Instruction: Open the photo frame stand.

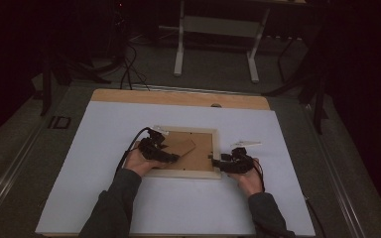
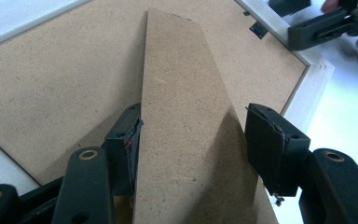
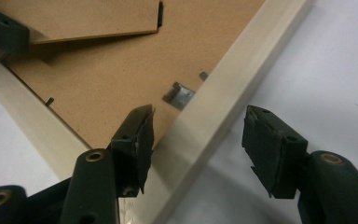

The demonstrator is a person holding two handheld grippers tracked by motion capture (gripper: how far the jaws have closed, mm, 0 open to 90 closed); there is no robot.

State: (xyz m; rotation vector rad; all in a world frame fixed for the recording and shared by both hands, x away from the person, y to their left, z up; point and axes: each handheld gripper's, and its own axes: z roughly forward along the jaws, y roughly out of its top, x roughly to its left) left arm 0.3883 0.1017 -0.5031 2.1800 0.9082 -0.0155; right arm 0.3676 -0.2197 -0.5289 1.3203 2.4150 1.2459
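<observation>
Presently on the table:

1. Picture frame point(image 1: 184, 173): pale wood, lying face down near the middle of the white table top point(image 1: 104, 198), its brown backing board point(image 2: 51, 84) facing up.
2. Stand flap point(image 2: 186, 140): a long strip of the same brown board, lifted at an angle off the backing board, hinged toward the frame's far side.
3. Left gripper point(image 2: 191, 144): jaws either side of the stand flap. The left pad touches the flap's edge; the right pad stands clear of it, so the jaws are parted and not clamping.
4. Right gripper point(image 3: 198, 140): jaws spread wide, straddling the frame's pale side rail point(image 3: 223, 107) without pressing it; one jaw sits over the backing board, the other over the table top.
5. Metal clip point(image 3: 179, 95): small, grey, on the backing board just beside the rail, ahead of the right gripper.
6. Hands: both at the frame's near edge, left point(image 1: 138, 161) and right point(image 1: 248, 179).
</observation>
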